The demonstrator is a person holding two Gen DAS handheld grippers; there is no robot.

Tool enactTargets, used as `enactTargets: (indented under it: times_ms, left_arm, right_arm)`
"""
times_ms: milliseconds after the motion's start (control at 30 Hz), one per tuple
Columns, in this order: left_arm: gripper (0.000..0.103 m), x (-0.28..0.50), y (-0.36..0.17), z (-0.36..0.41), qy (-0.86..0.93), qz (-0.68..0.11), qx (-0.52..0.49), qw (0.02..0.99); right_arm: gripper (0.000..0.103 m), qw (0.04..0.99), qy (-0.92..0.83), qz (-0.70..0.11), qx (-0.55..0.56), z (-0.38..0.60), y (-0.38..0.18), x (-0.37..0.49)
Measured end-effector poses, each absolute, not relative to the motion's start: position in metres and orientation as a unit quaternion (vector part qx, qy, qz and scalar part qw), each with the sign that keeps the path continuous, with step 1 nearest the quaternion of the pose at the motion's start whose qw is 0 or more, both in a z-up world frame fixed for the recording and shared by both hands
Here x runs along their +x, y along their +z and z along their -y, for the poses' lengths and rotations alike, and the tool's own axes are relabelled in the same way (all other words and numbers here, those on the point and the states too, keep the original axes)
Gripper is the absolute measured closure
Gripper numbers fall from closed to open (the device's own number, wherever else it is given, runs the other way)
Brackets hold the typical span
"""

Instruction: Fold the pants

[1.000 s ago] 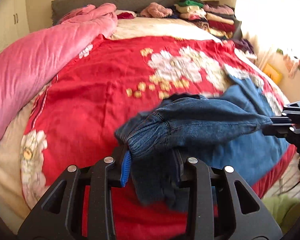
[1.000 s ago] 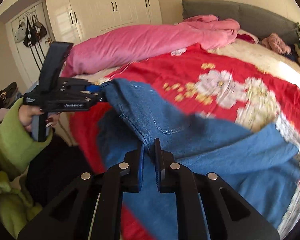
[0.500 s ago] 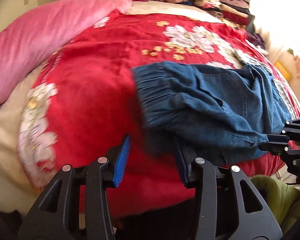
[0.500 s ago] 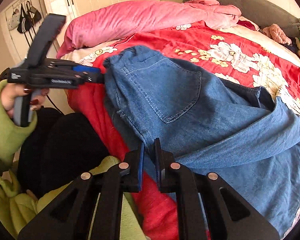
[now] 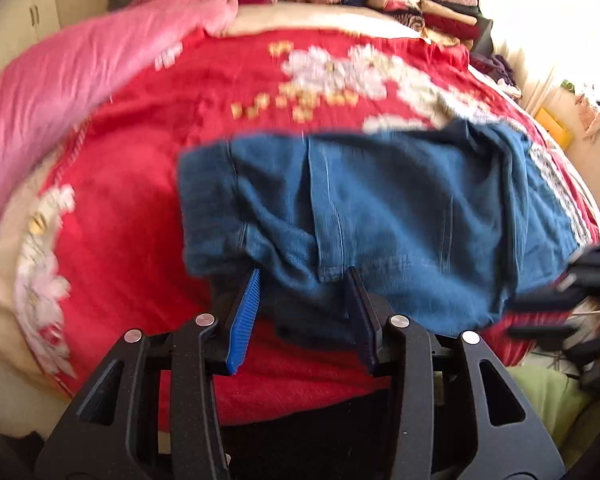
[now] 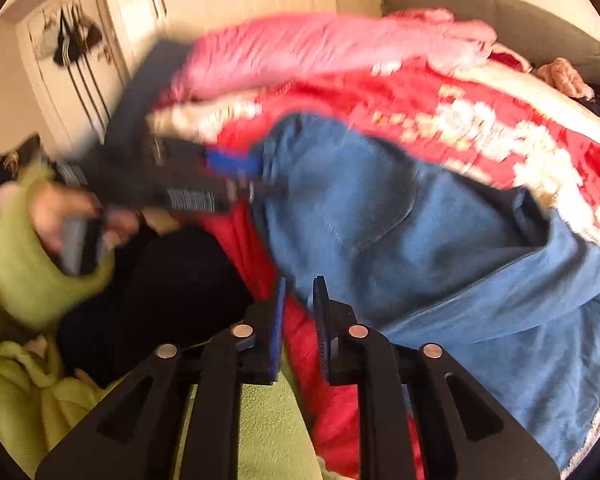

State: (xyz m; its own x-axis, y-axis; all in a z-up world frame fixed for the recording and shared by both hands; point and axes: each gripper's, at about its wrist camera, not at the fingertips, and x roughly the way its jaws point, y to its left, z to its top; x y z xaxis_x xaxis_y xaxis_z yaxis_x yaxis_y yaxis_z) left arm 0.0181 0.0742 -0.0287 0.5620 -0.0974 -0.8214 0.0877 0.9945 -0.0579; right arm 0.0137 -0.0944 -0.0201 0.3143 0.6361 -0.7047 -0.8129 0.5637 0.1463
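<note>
Blue denim pants (image 5: 380,216) lie folded over on the red flowered bedspread (image 5: 180,100) near the bed's front edge; they also show in the right wrist view (image 6: 400,240). My left gripper (image 5: 304,280) is open, its jaws wide on either side of the pants' near edge, holding nothing. My right gripper (image 6: 299,292) has its jaws a small gap apart with no cloth between them, just off the pants' near edge. It shows blurred at the right of the left wrist view (image 5: 560,296). Both views are motion-blurred.
A pink duvet (image 5: 80,68) is bunched along the bed's left side. Stacked folded clothes (image 5: 428,4) sit at the headboard's right. White wardrobes (image 6: 220,0) stand beyond the bed. My green sleeve (image 6: 32,264) and dark lap (image 6: 172,292) are at the bed's front.
The pants have been laid down on the bedspread. My left gripper opened and let go first; my right gripper has now released the edge and drawn back slightly.
</note>
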Motion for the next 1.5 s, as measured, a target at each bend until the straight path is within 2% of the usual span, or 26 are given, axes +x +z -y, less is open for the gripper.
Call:
enactTargets:
  times_ms: [33,67,133,233,300,467,500,533,700,767,1033,1267,1300,1333,1433,1500]
  left_arm:
    - [0.068,0.017,-0.032,-0.074,-0.052,-0.467,-0.006,0.883]
    - [0.068,0.016,-0.033,-0.074,-0.052,-0.467,-0.005,0.883]
    - [0.068,0.015,-0.033,-0.074,-0.052,-0.467,0.0,0.883]
    - [0.068,0.014,-0.034,-0.074,-0.052,-0.466,-0.001,0.883]
    - [0.068,0.012,-0.032,-0.074,-0.05,-0.462,-0.005,0.886]
    - [0.068,0.002,-0.018,-0.074,-0.039,-0.443,-0.017,0.896]
    - [0.068,0.0,-0.012,-0.074,-0.041,-0.435,-0.021,0.899]
    - [0.067,-0.001,-0.007,-0.072,-0.043,-0.43,-0.02,0.902]
    - [0.057,-0.005,0.021,-0.053,-0.065,-0.402,-0.012,0.913]
    - [0.056,-0.002,0.025,-0.04,-0.085,-0.401,-0.011,0.912]
    - [0.056,0.023,0.006,0.033,-0.195,-0.432,-0.002,0.88]
    - [0.056,0.059,-0.027,0.076,-0.228,-0.468,0.005,0.854]
    - [0.06,0.062,-0.03,0.079,-0.229,-0.472,0.006,0.851]
    - [0.072,0.065,-0.033,0.082,-0.227,-0.476,0.011,0.85]
    - [0.091,0.069,-0.041,0.089,-0.228,-0.486,0.027,0.844]
    - [0.093,0.069,-0.044,0.092,-0.228,-0.488,0.035,0.842]
  right_arm:
    - [0.074,0.811,0.442,-0.367,-0.11,0.099,-0.016,0.017]
    - [0.071,0.818,0.432,-0.365,-0.105,0.101,-0.016,0.021]
    - [0.071,0.818,0.418,-0.384,-0.096,0.098,-0.025,0.032]
    - [0.071,0.8,0.379,-0.453,-0.107,0.089,-0.061,0.048]
    - [0.071,0.798,0.375,-0.461,-0.1,0.092,-0.068,0.047]
    - [0.069,0.821,0.38,-0.419,-0.076,0.116,-0.033,0.043]
    - [0.066,0.828,0.375,-0.411,-0.073,0.12,-0.027,0.044]
    - [0.058,0.838,0.364,-0.402,-0.068,0.129,-0.018,0.048]
    - [0.052,0.872,0.301,-0.386,-0.034,0.172,0.009,0.079]
    - [0.043,0.882,0.27,-0.385,-0.023,0.189,0.017,0.1]
    - [0.032,0.884,0.209,-0.417,-0.012,0.211,0.014,0.178]
    - [0.03,0.866,0.188,-0.46,-0.054,0.174,-0.016,0.249]
    - [0.029,0.862,0.183,-0.469,-0.057,0.168,-0.024,0.259]
    - [0.029,0.859,0.182,-0.475,-0.056,0.164,-0.029,0.266]
    - [0.03,0.855,0.159,-0.491,-0.056,0.158,-0.049,0.287]
    - [0.053,0.853,0.148,-0.498,-0.055,0.161,-0.058,0.294]
